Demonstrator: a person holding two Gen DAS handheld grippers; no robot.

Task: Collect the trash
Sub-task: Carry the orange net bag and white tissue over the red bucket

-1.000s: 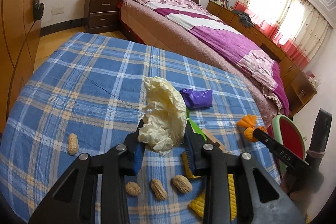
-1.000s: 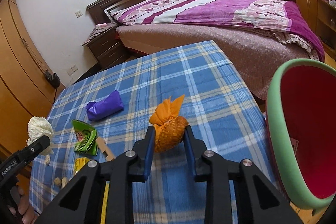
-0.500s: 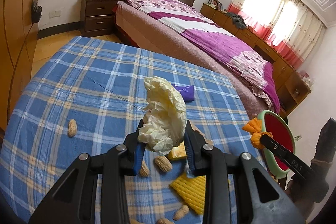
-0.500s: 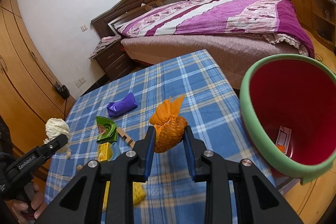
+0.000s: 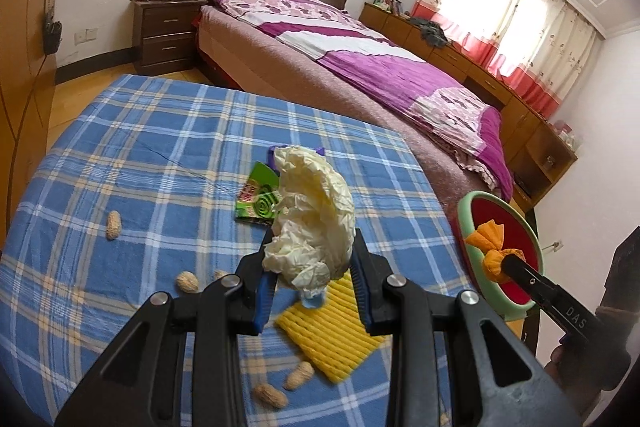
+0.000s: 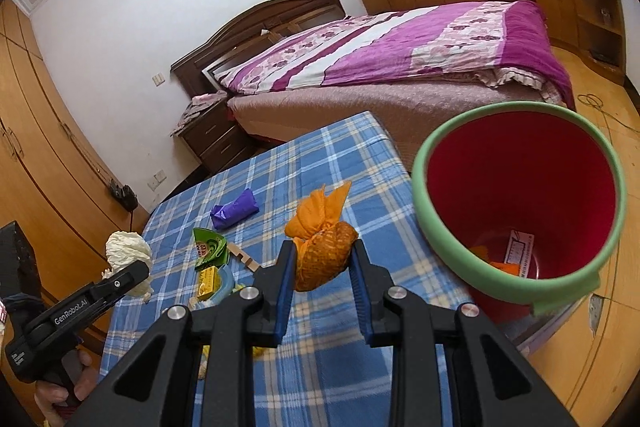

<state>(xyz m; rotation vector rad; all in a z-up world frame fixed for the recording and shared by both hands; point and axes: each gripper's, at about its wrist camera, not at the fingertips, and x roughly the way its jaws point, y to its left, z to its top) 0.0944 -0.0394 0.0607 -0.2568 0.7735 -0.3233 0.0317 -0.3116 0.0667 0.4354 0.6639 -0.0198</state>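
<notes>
We hold orange wad (image 6: 320, 251) clamped in right gripper (image 6: 322, 281), beside red bin (image 6: 516, 211) (bin right of table (image 6: 332, 163)). Left gripper (image 5: 312, 277) clamped on cream paper (image 5: 312, 219). Clear green rim before release.

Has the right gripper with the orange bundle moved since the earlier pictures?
Yes. The right gripper, shut on the orange bundle, has come toward the red bin, which shows more of its inside.
</notes>
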